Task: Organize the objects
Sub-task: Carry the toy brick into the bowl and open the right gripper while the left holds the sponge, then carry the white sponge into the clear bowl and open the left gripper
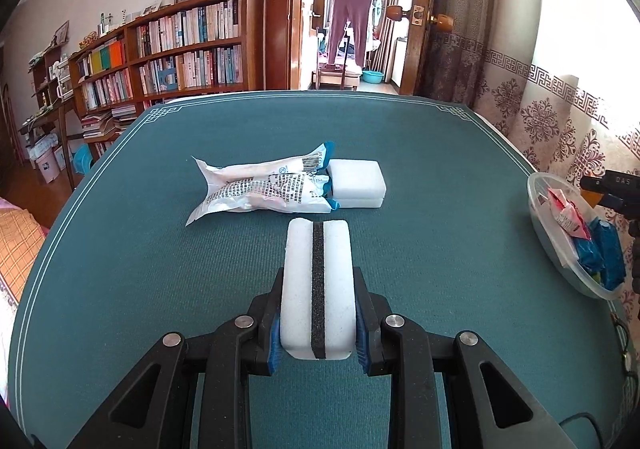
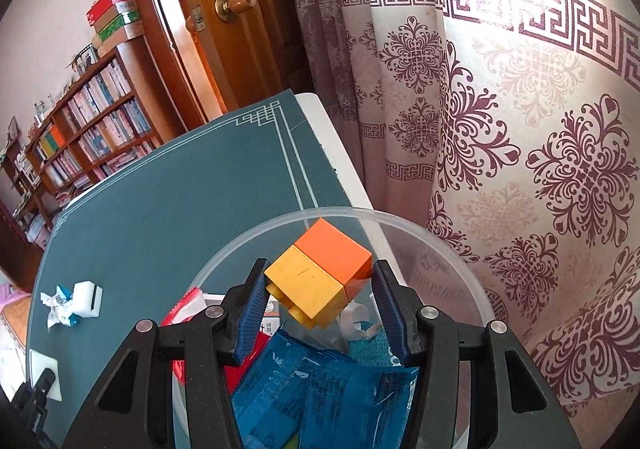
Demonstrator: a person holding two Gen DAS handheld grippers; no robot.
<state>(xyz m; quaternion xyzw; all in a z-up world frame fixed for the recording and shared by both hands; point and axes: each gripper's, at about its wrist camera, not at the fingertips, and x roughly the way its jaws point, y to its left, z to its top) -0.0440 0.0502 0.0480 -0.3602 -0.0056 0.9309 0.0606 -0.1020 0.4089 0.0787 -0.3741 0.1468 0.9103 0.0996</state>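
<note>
My left gripper (image 1: 318, 309) is shut on a white sponge with a black middle stripe (image 1: 317, 273), held just above the green table mat (image 1: 160, 289). Ahead lie two white snack packets (image 1: 264, 189) against a second white sponge (image 1: 358, 183). My right gripper (image 2: 320, 289) holds an orange and yellow block pair (image 2: 320, 273) over a clear plastic bowl (image 2: 460, 249) that contains blue packets (image 2: 312, 389) and a red packet (image 2: 186, 303). The bowl also shows at the right edge of the left wrist view (image 1: 560, 249).
The mat's right edge meets a patterned curtain (image 2: 520, 129). A bookshelf (image 1: 160, 57) stands beyond the table's far left, a wooden door (image 1: 420, 9) beyond the far edge. In the right wrist view the packets and sponge (image 2: 86, 299) lie at the left.
</note>
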